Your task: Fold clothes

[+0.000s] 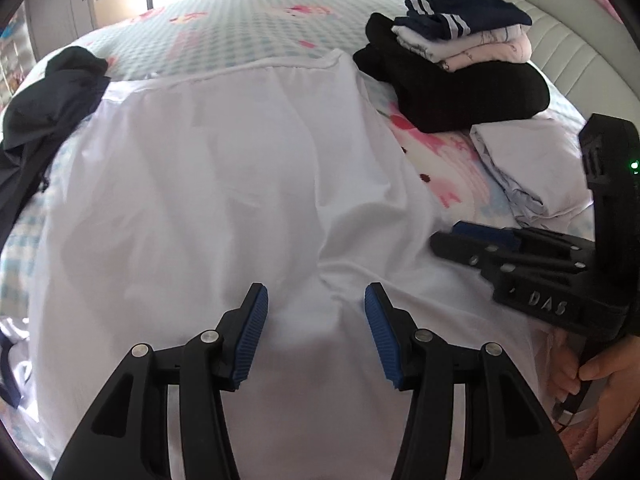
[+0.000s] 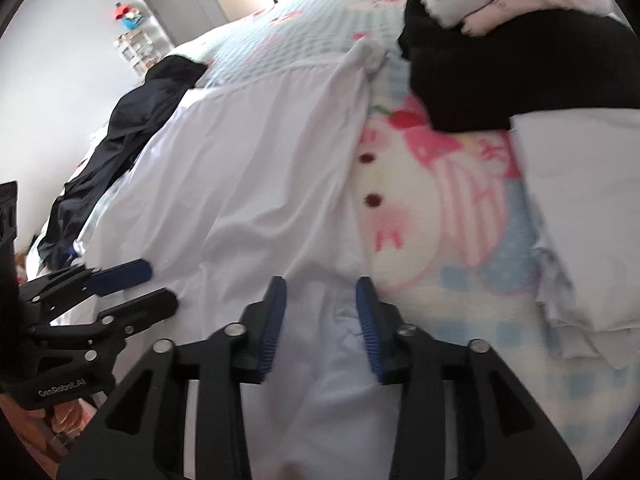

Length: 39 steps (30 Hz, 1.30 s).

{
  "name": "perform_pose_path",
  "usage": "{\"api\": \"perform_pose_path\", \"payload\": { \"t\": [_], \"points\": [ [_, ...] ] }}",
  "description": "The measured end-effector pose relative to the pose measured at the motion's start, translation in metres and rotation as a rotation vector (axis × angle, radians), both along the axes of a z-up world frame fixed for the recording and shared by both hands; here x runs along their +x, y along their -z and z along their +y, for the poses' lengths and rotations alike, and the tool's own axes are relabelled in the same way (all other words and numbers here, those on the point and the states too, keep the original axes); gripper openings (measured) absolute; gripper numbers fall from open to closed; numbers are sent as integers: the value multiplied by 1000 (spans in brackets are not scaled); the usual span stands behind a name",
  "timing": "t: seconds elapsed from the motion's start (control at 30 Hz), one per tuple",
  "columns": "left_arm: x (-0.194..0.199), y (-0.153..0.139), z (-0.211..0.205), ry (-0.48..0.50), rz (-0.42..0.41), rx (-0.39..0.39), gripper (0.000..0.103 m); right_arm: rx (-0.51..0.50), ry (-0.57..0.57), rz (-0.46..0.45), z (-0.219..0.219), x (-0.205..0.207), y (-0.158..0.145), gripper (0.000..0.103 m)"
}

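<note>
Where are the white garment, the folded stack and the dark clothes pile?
white garment (image 1: 224, 184): left wrist view, middle of the spread cloth.
folded stack (image 1: 460, 60): left wrist view, pale layers above the black bottom piece.
dark clothes pile (image 2: 132, 120): right wrist view, its upper bulk.

White garment (image 1: 224, 184) (wrinkled) lies spread on bed.
</note>
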<state>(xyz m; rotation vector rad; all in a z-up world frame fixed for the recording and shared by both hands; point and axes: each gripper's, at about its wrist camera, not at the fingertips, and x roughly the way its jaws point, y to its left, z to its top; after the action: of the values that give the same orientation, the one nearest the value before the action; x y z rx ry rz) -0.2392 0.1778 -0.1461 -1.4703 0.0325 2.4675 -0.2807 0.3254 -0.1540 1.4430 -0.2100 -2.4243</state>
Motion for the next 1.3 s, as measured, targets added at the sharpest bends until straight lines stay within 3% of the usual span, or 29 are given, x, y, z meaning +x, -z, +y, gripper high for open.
{"api": "perform_pose_path", "payload": {
  "t": [0.03,0.1,0.13,0.27,0.37,0.6,0.7,0.8,0.93,0.97,1.0,1.1,1.17,1.2,1.3],
  "points": [
    [-1,1,5,8,2,-19,53,3,-11,-10,-2,-1,4,35],
    [-5,0,13,18,2,-25,53,31,-28,-1,-5,-1,7,14],
    [-4,-3,14,17,-1,-20,53,39,-28,14,-5,1,5,8],
    [-7,-7,27,53,14,-48,53,-19,24,36,17,4,-5,4],
    [-12,-6,35,75,7,-72,53,-14,65,36,30,3,-6,4],
    [-16,7,34,61,-40,-100,55,-105,117,12,46,5,-14,3],
    [-19,22,32,68,-89,-118,59,-50,149,-38,53,4,-2,2],
    [-20,18,30,59,-81,-93,60,15,203,-95,62,0,16,2],
    [-11,-8,19,38,8,-21,60,-107,192,41,67,7,-21,9],
    [-7,-12,15,36,21,-11,60,-124,174,73,65,8,-28,18],
    [-3,-16,11,36,30,-2,60,-152,158,73,63,7,-29,26],
    [9,-17,-4,17,31,-37,60,-223,103,-5,51,2,-17,31],
    [15,-12,-17,-2,14,-64,60,-111,79,-56,37,3,-4,31],
    [17,-8,-23,-13,2,-69,60,-83,89,-60,37,4,-1,26],
    [26,-4,-49,-61,-26,-67,60,-5,118,-72,38,7,6,26]
  ]
}}
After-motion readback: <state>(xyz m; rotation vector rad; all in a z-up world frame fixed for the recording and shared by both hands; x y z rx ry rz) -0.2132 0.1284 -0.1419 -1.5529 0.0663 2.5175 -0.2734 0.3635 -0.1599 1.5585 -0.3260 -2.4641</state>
